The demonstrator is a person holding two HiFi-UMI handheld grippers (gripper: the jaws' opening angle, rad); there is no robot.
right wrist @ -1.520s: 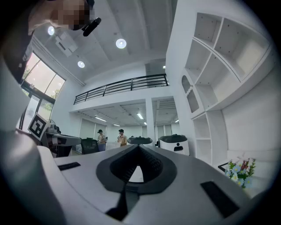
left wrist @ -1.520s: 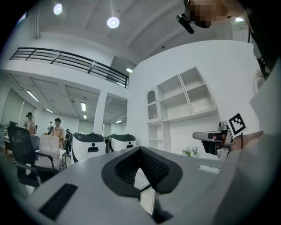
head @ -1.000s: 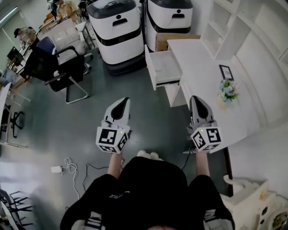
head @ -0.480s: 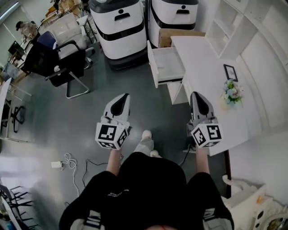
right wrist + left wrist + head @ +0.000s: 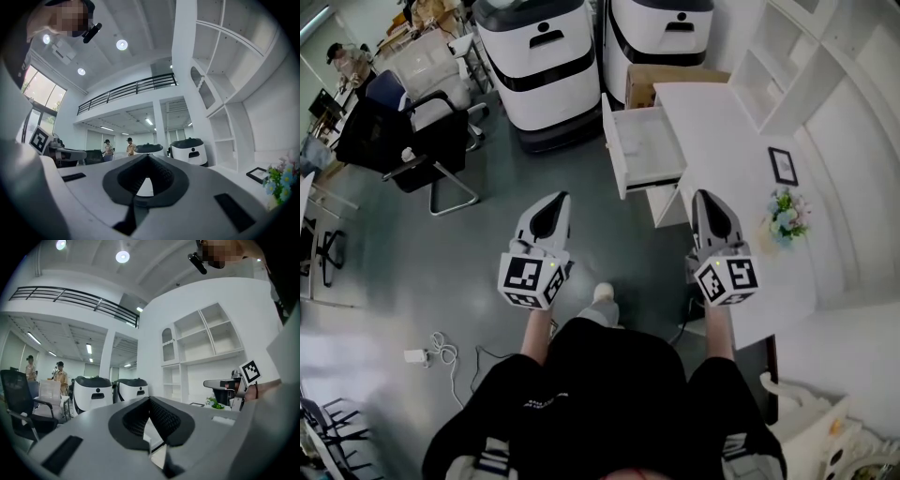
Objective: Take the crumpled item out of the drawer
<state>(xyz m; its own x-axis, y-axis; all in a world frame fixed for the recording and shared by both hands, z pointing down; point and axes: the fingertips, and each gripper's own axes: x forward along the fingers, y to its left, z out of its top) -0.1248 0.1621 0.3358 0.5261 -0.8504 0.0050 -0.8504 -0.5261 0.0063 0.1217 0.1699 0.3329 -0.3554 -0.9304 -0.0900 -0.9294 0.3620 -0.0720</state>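
Note:
In the head view a white drawer [image 5: 642, 147] stands pulled out from the left side of the white desk [image 5: 722, 122]. Its inside looks pale and I can make out no crumpled item in it. My left gripper [image 5: 559, 198] is held over the grey floor, short of the drawer, its jaws shut with nothing in them. My right gripper [image 5: 704, 195] hangs at the desk's near edge, also shut and empty. The left gripper view shows its jaws [image 5: 149, 399] meeting, and the right gripper view shows the same [image 5: 148, 156].
Two white-and-black machines [image 5: 546, 56] [image 5: 656, 37] stand behind the drawer, a cardboard box [image 5: 661, 82] beside them. A black office chair [image 5: 422, 141] is at the left. A picture frame [image 5: 784, 165] and flowers [image 5: 787, 220] sit on the desk. White shelves [image 5: 787, 56] line the right wall.
The person has stepped forward: the desk, frame and flowers have slid down the head view. Both grippers keep their pose and stay shut.

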